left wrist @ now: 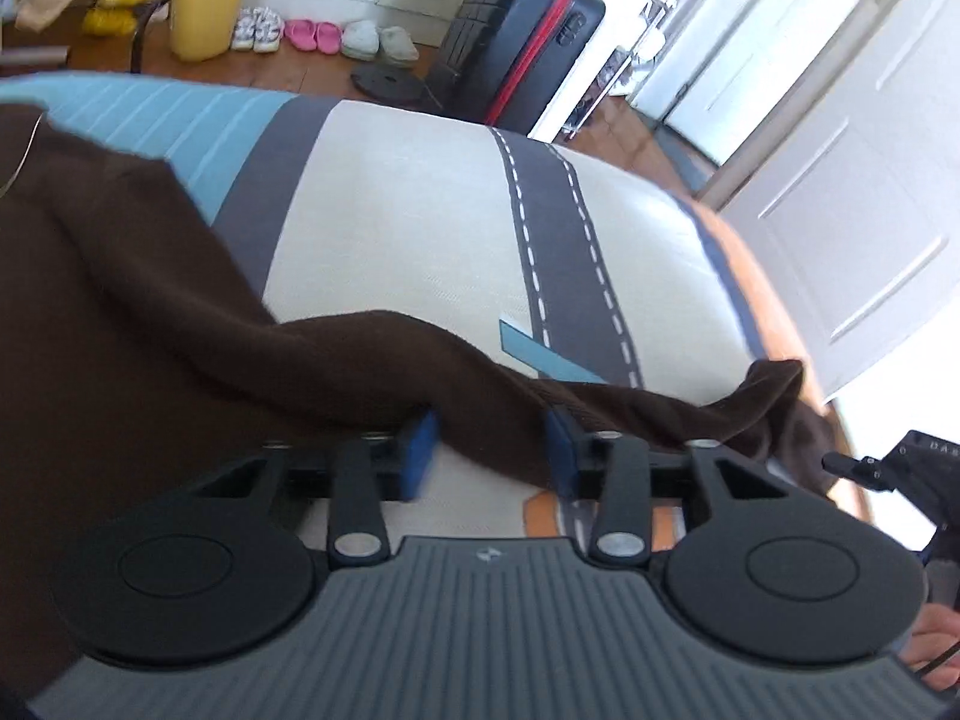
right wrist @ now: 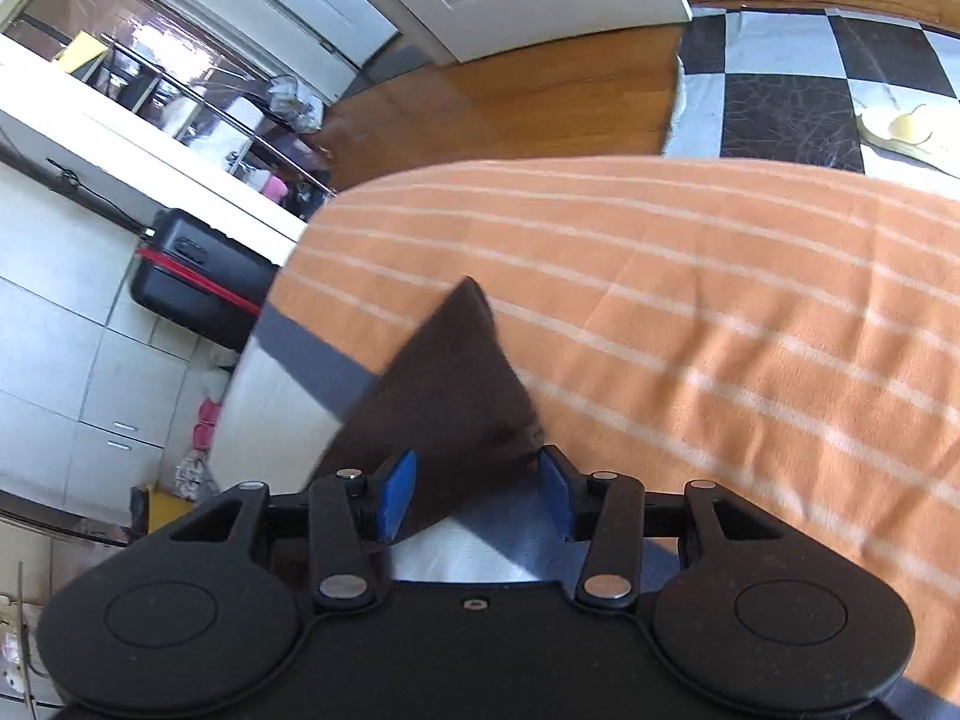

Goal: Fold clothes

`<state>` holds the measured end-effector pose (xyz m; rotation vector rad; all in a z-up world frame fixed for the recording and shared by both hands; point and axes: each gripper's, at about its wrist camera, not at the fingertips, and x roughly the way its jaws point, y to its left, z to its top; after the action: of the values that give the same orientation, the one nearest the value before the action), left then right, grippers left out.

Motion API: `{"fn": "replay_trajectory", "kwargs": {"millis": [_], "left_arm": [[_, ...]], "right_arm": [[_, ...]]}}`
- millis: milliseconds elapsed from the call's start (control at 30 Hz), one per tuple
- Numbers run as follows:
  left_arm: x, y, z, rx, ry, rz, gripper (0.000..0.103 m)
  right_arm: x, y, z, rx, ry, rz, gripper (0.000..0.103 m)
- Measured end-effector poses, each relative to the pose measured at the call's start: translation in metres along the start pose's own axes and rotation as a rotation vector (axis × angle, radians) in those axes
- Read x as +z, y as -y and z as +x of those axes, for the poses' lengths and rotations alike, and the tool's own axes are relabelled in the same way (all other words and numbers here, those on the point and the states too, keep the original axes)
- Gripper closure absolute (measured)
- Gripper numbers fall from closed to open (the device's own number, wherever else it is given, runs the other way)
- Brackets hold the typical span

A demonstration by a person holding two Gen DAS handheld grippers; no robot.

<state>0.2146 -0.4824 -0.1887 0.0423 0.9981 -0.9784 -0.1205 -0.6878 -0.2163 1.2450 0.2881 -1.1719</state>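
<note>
A dark brown knit garment [left wrist: 150,324] lies spread on a bed with a striped cream, grey and orange cover [left wrist: 390,210]. The left gripper [left wrist: 489,450] has blue pads [left wrist: 420,450] standing apart, the garment's edge draped over them unpinched. The right gripper [right wrist: 474,495], fingers apart, straddles a pointed corner of the cloth [right wrist: 450,390] without pinching it.

A bedroom in a home, a bed with striped cover [left wrist: 390,198], shoes and slippers in a row [left wrist: 327,35] on wooden floor [right wrist: 510,102], a black suitcase [left wrist: 528,42], a yellow bucket [left wrist: 204,18], white cupboards [right wrist: 90,360]
</note>
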Motion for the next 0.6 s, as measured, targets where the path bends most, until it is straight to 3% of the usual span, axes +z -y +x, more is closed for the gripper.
{"fn": "replay_trajectory", "kwargs": {"millis": [33, 67, 200, 367, 467, 500, 533, 567, 600], "left_arm": [[-0.002, 0.002, -0.001, 0.004, 0.016, 0.014, 0.098], [-0.005, 0.004, -0.004, 0.005, 0.035, 0.022, 0.098], [-0.012, 0.0, -0.029, 0.002, 0.124, 0.013, 0.098], [-0.008, -0.005, -0.067, -0.04, 0.196, -0.011, 0.098], [0.0, -0.012, -0.084, -0.08, 0.22, -0.038, 0.099], [0.004, -0.015, -0.083, -0.095, 0.215, -0.053, 0.098], [0.01, -0.017, -0.079, -0.098, 0.206, -0.07, 0.098], [0.014, -0.018, -0.07, -0.082, 0.197, -0.08, 0.098], [0.018, -0.017, -0.058, -0.06, 0.19, -0.082, 0.098]], "right_arm": [[0.0, -0.006, 0.001, -0.003, 0.002, -0.081, 0.091], [0.0, -0.015, 0.001, -0.005, 0.001, -0.179, 0.095], [0.009, -0.018, -0.023, 0.01, 0.103, -0.283, 0.096], [0.02, -0.012, -0.089, 0.073, 0.267, -0.279, 0.096], [0.023, -0.01, -0.117, 0.135, 0.314, -0.225, 0.094], [0.025, -0.008, -0.12, 0.158, 0.328, -0.195, 0.089], [0.027, -0.006, -0.119, 0.183, 0.342, -0.159, 0.075], [0.029, -0.005, -0.111, 0.18, 0.334, -0.134, 0.06], [0.03, -0.003, -0.1, 0.163, 0.315, -0.116, 0.035]]}}
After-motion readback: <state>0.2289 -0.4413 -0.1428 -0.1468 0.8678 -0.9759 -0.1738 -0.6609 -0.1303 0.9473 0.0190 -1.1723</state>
